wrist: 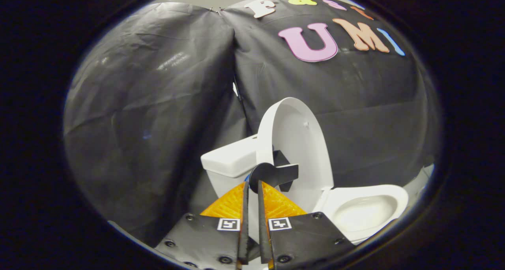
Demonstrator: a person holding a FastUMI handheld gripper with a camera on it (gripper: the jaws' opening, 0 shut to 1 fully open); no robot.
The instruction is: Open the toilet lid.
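Between tank (232, 159) and bowl (365, 209) | lid (296, 143) upright | gripper (252, 185) clamped on its black handle (274, 174) | advice: ease lid back gently, then let go.

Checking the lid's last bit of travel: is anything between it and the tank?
Nothing visible. The lid stands upright by the tank, its black handle at the tips of the nearly closed tongs.

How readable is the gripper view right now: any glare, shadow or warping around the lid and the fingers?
Gripper view: fisheye warping bows the booth wall and the raised toilet lid; soft glare streaks on the wall cloth; lid, tank and bowl evenly lit and sharp; the gripper, fingers nearly closed, sits at a dark tab on the lid's edge, slightly soft up close.
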